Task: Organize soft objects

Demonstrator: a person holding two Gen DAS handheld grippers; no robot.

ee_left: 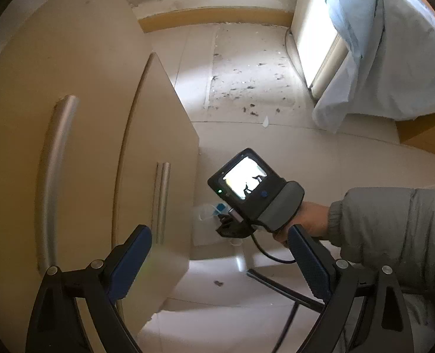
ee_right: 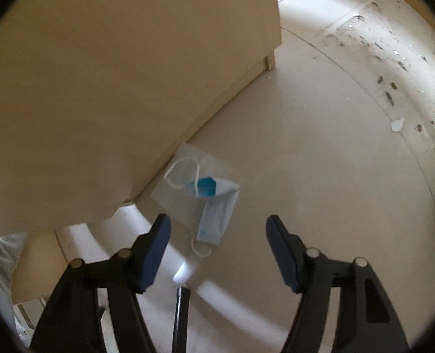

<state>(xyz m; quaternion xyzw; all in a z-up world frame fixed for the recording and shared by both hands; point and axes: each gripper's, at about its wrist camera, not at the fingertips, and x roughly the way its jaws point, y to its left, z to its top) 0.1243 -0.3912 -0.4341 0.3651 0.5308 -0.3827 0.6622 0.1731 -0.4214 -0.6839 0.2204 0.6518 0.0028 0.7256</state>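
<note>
1. We see the face mask (ee_right: 213, 217) lying flat on the floor (ee_right: 320, 176) in the lower middle of the right wrist view, its long axis running from the lower centre up toward the upper right of its own outline, slightly tilted from vertical in the frame.
2. One white ear loop (ee_right: 201, 251) trails off its lower end toward the bottom of the frame; the mask's upper end overlaps a clear wrapper (ee_right: 188, 173) holding a blue patch and another white loop.
3. The wrapper sits just beside the base of the beige cabinet (ee_right: 99, 88), which fills the upper left of that view and crowds the mask's left side.
4. Our right tool (ee_right: 217, 253) hangs above the mask with its jaws apart and nothing pressed between the pads.
5. Our left tool (ee_left: 220, 261) is spread wide and empty, seen at the bottom of the left wrist view.
6. In that view, the cabinet's metal handles (ee_left: 55, 176) stand at left, a pale blue sheet (ee_left: 394, 58) drapes at upper right, and dark debris (ee_left: 247, 94) litters the floor at upper centre.
</note>
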